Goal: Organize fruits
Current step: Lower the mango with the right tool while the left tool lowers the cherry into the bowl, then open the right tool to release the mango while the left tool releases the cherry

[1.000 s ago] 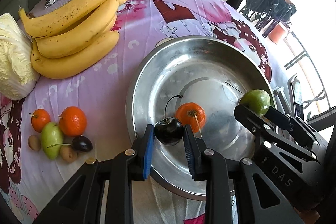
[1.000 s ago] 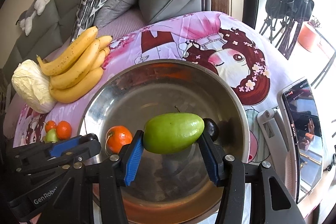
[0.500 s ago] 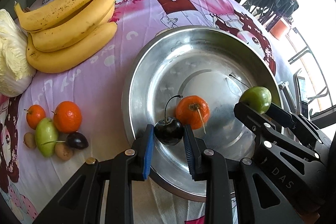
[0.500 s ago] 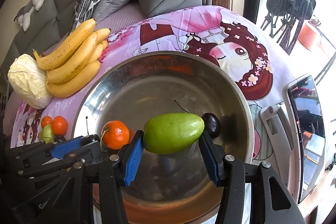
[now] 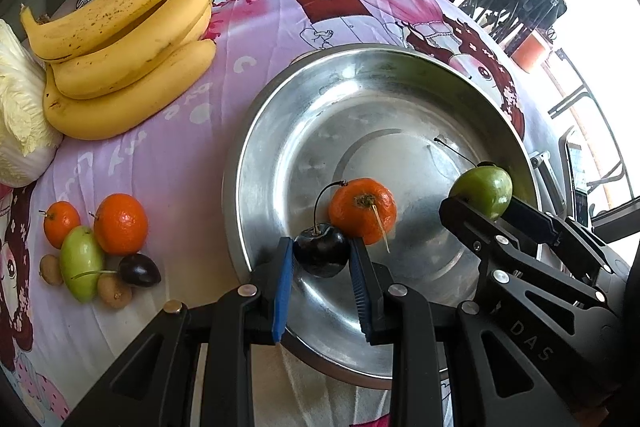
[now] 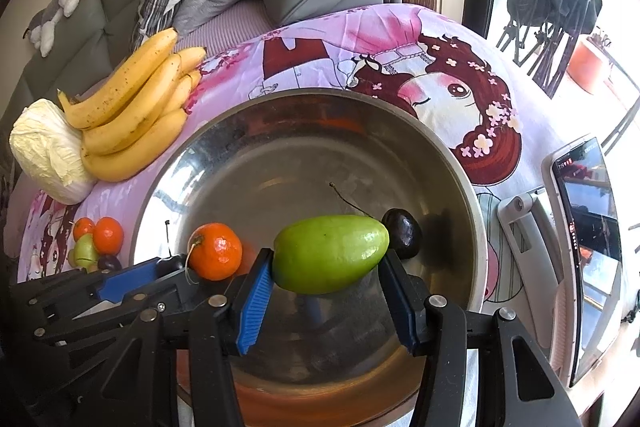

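A wide steel bowl [image 5: 280,131] [image 6: 452,155] sits on the pink cartoon cloth. My left gripper [image 5: 322,261] is shut on a dark cherry [image 5: 322,253] with a curved stem, held over the bowl's near left side. Just behind it a tangerine [image 5: 362,209] [image 6: 216,251] lies in the bowl. My right gripper [image 6: 328,263] is shut on a green oblong fruit [image 6: 330,253] [image 5: 484,189] above the bowl's near right part. A second dark cherry [image 6: 402,233] lies in the bowl behind that fruit.
Bananas [image 5: 120,43] [image 6: 132,111] and a pale cabbage [image 5: 18,115] [image 6: 48,151] lie at the far left. A cluster of small fruits [image 5: 96,247] [image 6: 96,241] sits left of the bowl. A phone on a stand [image 6: 584,247] stands at the right. Cushions line the back.
Both grippers have kept their grips. The views have shifted slightly, with the bowl drawing a little closer; the fruits in the bowl have not moved.
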A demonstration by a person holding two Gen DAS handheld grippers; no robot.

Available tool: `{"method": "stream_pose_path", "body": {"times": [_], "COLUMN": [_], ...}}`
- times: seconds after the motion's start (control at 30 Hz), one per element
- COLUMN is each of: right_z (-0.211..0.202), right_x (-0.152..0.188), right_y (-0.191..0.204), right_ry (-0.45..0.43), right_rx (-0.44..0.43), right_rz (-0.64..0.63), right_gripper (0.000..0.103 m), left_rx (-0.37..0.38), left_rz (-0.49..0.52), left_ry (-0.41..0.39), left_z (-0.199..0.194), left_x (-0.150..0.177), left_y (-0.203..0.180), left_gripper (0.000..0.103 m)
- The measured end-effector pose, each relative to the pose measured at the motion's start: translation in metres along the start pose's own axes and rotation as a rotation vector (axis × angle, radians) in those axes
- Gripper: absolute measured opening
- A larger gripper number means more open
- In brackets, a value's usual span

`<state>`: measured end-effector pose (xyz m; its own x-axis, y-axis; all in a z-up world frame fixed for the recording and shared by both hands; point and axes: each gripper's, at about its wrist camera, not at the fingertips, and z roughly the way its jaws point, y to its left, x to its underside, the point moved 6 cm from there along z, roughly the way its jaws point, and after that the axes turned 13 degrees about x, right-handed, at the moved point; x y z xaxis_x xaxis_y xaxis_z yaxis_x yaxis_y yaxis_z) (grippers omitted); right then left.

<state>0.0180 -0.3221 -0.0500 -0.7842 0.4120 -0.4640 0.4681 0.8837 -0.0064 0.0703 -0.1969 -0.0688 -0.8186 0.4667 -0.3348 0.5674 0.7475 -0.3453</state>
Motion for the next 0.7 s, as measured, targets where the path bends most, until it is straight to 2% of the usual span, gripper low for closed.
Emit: {"method": "stream_pose_path", "body": {"times": [0.3,0.7], "right_z": [0.004,-0.005], "right_x": [0.002,0.0], "right_y": [0.001,0.004], "right_ry": [0.015,-0.012], "right_rx": [0.005,0.002], "right_rz": [-0.011,-0.02], "right_gripper": [0.057,0.057], "left_rx": [-0.002,0.004], "left_rz": [0.005,-0.006], "left_ry": [0.007,0.006], "left_z": [-0.002,-0.013], "left_x": [0.001,0.003], "left_y": [-0.003,-0.002], "left_gripper": [0.029,0.036]}}
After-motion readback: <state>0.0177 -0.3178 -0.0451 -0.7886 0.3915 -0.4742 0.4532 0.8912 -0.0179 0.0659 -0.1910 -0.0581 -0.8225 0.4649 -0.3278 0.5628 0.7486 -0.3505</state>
